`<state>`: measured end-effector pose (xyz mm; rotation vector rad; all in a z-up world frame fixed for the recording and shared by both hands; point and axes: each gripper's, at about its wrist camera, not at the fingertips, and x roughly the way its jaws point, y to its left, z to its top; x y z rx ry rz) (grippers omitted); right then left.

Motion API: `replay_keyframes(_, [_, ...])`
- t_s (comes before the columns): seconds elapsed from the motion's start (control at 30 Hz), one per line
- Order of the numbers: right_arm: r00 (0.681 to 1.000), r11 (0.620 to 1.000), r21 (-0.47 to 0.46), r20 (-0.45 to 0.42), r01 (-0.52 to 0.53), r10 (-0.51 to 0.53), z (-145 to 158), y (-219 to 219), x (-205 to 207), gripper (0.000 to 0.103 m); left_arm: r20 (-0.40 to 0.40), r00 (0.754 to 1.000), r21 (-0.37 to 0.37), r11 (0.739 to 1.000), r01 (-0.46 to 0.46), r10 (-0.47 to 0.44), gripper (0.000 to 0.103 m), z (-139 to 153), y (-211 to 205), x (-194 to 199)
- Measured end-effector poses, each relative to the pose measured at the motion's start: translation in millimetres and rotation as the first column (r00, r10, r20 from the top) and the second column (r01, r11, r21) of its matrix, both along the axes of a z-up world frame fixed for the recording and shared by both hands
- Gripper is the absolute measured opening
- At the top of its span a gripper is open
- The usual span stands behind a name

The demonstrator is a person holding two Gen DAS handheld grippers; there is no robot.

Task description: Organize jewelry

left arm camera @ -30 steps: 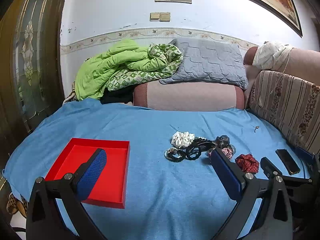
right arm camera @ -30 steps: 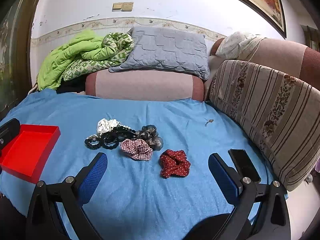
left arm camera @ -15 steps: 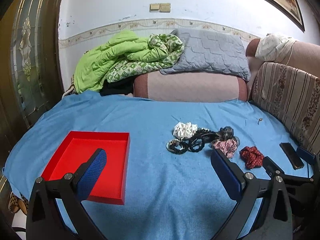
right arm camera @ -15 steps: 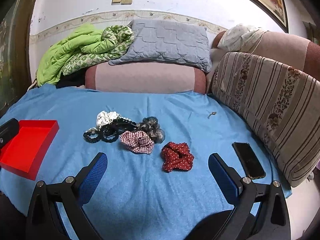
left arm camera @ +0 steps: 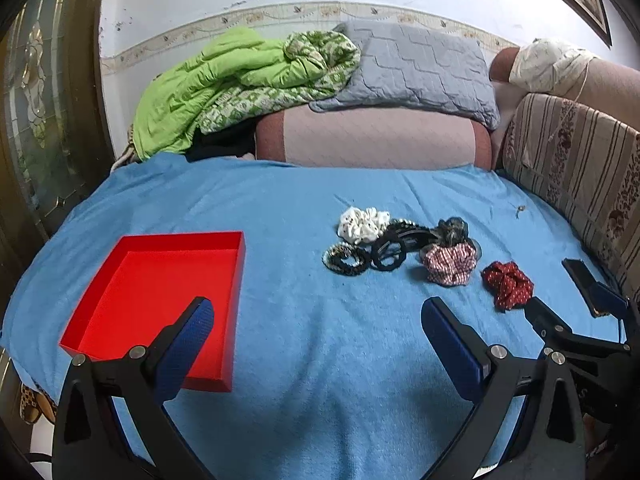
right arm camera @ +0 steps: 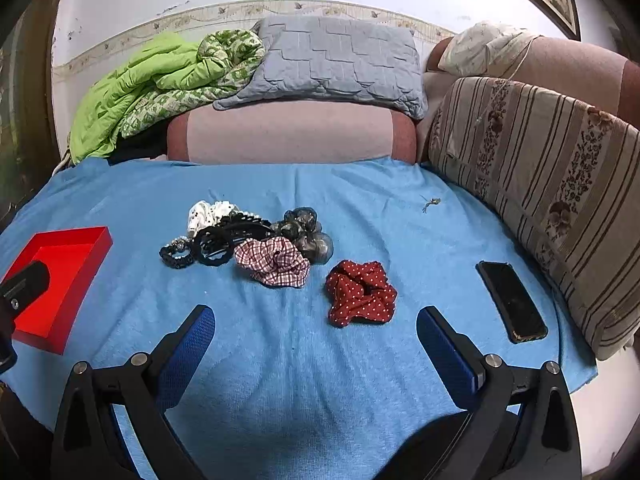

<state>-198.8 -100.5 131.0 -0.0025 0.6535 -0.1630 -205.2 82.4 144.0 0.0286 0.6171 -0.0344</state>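
A pile of hair accessories lies on the blue cloth: a white scrunchie (right arm camera: 208,213), a black beaded band (right arm camera: 176,254), a black claw clip (right arm camera: 224,240), a grey scrunchie (right arm camera: 308,232), a checked red scrunchie (right arm camera: 274,262) and a dotted red scrunchie (right arm camera: 360,294). The pile also shows in the left wrist view (left arm camera: 400,244). An empty red tray (left arm camera: 160,292) sits on the left. My left gripper (left arm camera: 316,344) is open and empty, beside the tray. My right gripper (right arm camera: 316,340) is open and empty, just short of the dotted scrunchie.
A black phone (right arm camera: 512,300) lies on the cloth at the right, near a striped cushion (right arm camera: 540,184). A small metal piece (right arm camera: 430,203) lies farther back. A pink bolster (right arm camera: 288,132), grey pillow and green quilt line the back.
Both grippers have tilted down and drifted slightly; the accessories and tray sit lower in both views. Nothing was picked up; both stay open.
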Motion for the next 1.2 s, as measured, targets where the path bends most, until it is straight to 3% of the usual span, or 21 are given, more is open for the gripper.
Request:
replay_keyframes(0.27, [1.000,1.000,0.013,-0.029,0.009,-0.009,-10,-6,6,0.102,-0.074,0.996,0.000,0.999,0.040,-0.040,0.092,-15,-9,9])
replay_keyframes(0.7, [0.997,0.999,0.034,-0.071,0.012,-0.009,-23,-17,18,0.102,-0.138,0.988,0.012,0.997,0.078,-0.075,0.091,-29,-24,22])
replay_keyframes(1.0, [0.997,0.998,0.057,-0.081,0.010,-0.005,-26,-37,35,0.102,-0.168,0.985,0.006,0.999,0.049,-0.047,0.091,-34,-18,42])
replay_keyframes(1.2, [0.995,0.992,0.117,-0.097,0.036,-0.024,-27,-64,57,0.101,-0.224,0.971,-0.044,0.996,0.074,-0.082,0.066,-35,-15,69])
